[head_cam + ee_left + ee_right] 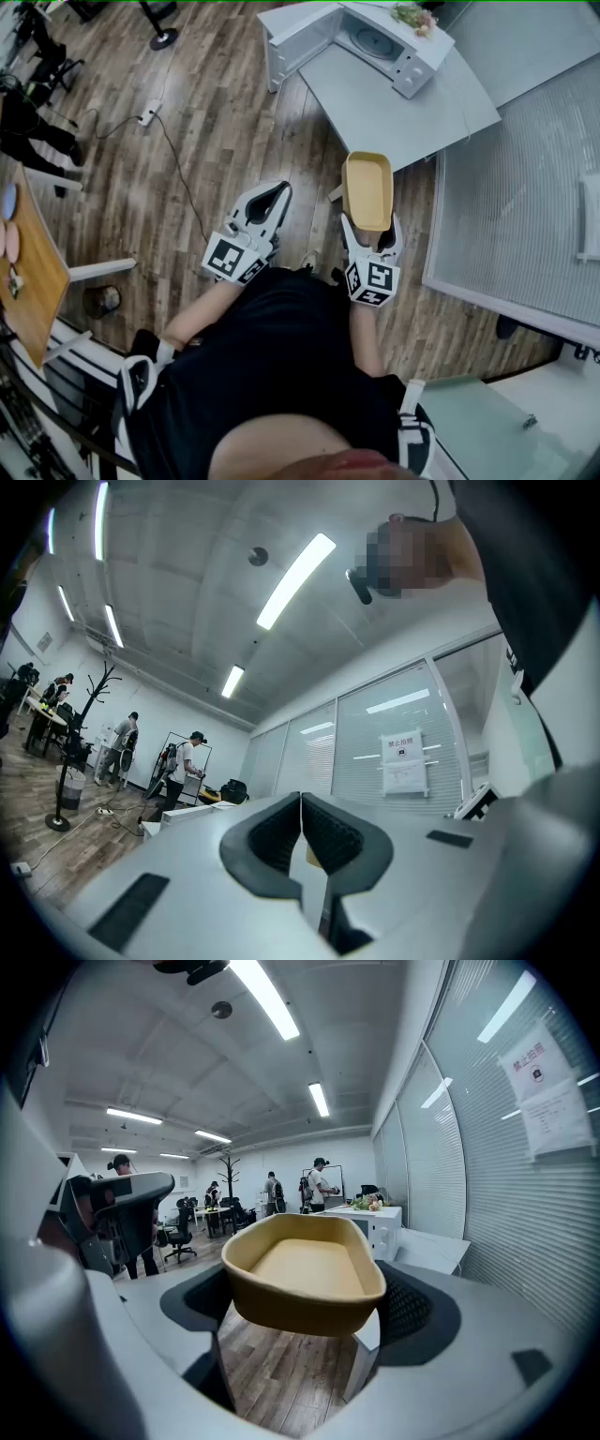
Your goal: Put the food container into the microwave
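The person's black shirt [281,347] fills the near edge of the head view, with both forearms reaching out from it over the wood floor [216,122].

The left gripper [270,199] is held out over the floor. Seen in its own view, the left gripper [301,803] has its jaws pressed together at the tips with nothing between them.

The right gripper [372,228] is clamped on the near end of the food container [367,190], a tan oblong tray that is empty and held level, pointing away from the person. In the right gripper view the container [305,1274] sits across the right gripper [302,1309], with one jaw on each long side.

Far ahead and a little to the right, the microwave [375,42] stands on a grey surface [394,103]. Its door [298,42] is swung open to the left, and some greenery [412,17] lies on its top. The container is well apart from the microwave, with floor and the bare near part of the surface lying between them.

A glass partition [525,206] runs along the right. A power strip [147,116] with its cable lies on the floor to the far left, and a wooden table [28,272] is at the left edge.
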The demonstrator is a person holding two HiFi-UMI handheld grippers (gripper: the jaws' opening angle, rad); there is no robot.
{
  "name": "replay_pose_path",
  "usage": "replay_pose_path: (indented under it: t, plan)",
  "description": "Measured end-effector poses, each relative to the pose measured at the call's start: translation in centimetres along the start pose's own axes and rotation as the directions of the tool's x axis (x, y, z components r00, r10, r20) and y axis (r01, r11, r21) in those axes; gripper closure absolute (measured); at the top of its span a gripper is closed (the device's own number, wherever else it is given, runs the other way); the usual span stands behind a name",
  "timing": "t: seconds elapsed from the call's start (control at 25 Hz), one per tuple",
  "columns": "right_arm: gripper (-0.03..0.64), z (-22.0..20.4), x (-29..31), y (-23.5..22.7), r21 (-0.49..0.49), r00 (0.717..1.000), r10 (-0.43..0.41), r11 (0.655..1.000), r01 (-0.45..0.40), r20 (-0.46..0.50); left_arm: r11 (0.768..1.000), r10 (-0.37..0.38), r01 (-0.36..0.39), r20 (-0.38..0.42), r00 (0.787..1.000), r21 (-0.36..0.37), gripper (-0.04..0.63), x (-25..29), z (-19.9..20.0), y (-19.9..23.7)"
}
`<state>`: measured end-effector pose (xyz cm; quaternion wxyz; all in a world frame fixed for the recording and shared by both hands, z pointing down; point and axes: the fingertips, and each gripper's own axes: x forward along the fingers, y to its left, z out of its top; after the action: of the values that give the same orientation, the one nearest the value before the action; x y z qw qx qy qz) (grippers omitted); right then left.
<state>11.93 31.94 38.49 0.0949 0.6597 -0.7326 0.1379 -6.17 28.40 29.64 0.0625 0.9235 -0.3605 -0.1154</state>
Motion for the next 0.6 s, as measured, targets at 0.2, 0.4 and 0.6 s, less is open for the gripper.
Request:
replay_pose_path:
  t: [0.2, 0.4, 0.6]
  plan:
    - [0.129, -0.6, -2.1, 3.5, -0.009, 1.0, -0.007, 1.0, 0.007, 0.011, 1.0, -0.003, 0.003, 0.019, 1.0, -0.012, 0.571, -3.9, 1.0, 0.2]
    - [0.129, -0.8, -4.8, 7.3, -0.009, 1.0, -0.014, 1.0, 0.014, 0.022, 0.999, -0.017, 0.018, 0.032, 0.999, -0.029, 0.571, -8.3, 2.4, 0.2]
    - [0.129, -1.0, -4.1, 8.3, 0.035, 1.0, -0.017, 0.999, 0.016, 0.024, 0.999, -0.017, 0.017, 0.02, 1.0, -0.044, 0.571, -9.3, 2.0, 1.5]
